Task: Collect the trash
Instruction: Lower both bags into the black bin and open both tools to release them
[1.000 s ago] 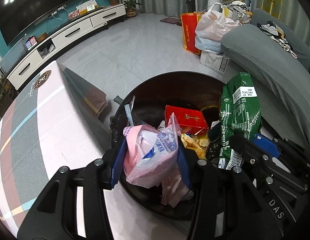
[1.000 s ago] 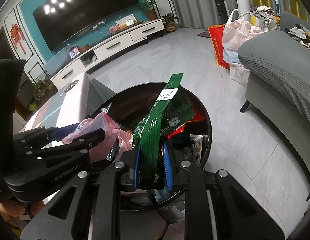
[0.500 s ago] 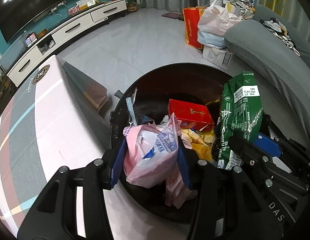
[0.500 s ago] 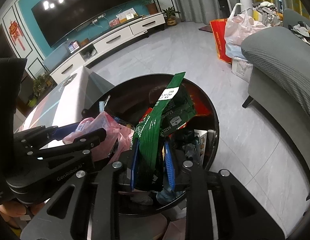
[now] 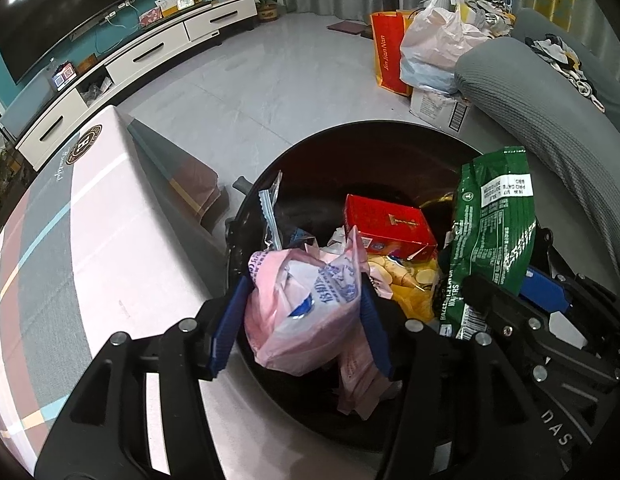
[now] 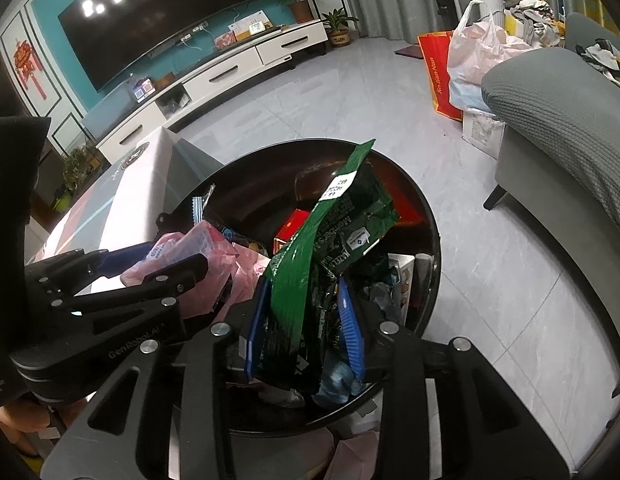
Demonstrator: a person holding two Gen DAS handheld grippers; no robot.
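A round black trash bin (image 5: 310, 156) stands on the floor below both grippers; it also shows in the right wrist view (image 6: 425, 216). My left gripper (image 5: 302, 312) is shut on a pink and white plastic wrapper (image 5: 306, 312), held over the bin's near left rim. My right gripper (image 6: 306, 312) is shut on a green foil snack bag (image 6: 310, 256), upright over the bin; the bag shows in the left wrist view (image 5: 489, 240). In the bin lie a red box (image 5: 385, 224), yellow chips (image 5: 413, 284) and other wrappers.
A low table with a pink and grey cloth (image 5: 62, 248) is on the left, touching the bin. A grey sofa (image 5: 549, 112) is on the right. Bags (image 5: 429, 44) and a carton stand on the floor beyond. A white TV cabinet (image 6: 230, 64) lines the far wall.
Both grippers have moved slightly forward over the bin, each still shut on its wrapper. The bin sits a little lower and nearer in both views.
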